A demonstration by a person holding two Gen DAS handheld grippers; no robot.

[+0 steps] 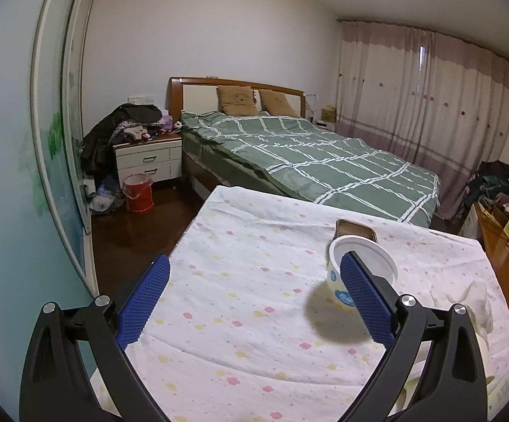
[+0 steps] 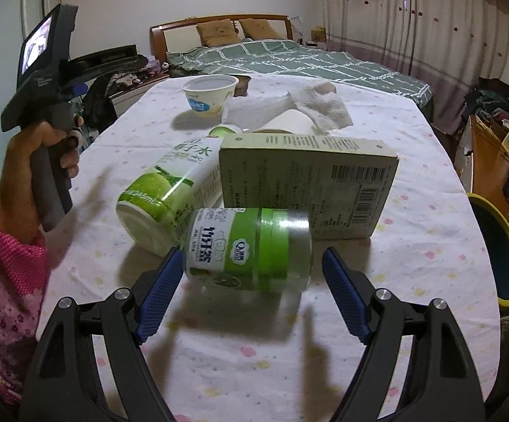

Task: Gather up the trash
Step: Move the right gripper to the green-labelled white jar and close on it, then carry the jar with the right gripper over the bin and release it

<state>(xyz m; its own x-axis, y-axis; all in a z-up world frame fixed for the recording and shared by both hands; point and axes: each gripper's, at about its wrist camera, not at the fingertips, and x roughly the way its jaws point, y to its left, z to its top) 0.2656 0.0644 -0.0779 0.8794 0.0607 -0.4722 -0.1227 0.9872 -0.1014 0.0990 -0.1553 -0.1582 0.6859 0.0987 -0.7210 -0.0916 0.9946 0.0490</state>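
right tongs [image 2: 250,293] gape around the near jar [image 2: 250,249] lying on the worktop [image 2: 412,246]; empty-looking, light, slick, apt to roll, so pinch mid-body. left tongs [image 1: 254,299] open, empty.

Green-labelled jar [image 2: 250,249], bottle [image 2: 170,190], carton [image 2: 307,183], tissue [image 2: 310,103] and cup [image 2: 209,95] litter the table.

The green-banded jar [image 2: 250,249] reads "Q.MM"; the lying bottle [image 2: 170,190] shows "245mL" and "NFC".

Jar [image 2: 250,249] before box [image 2: 307,183], on table [image 2: 412,246]
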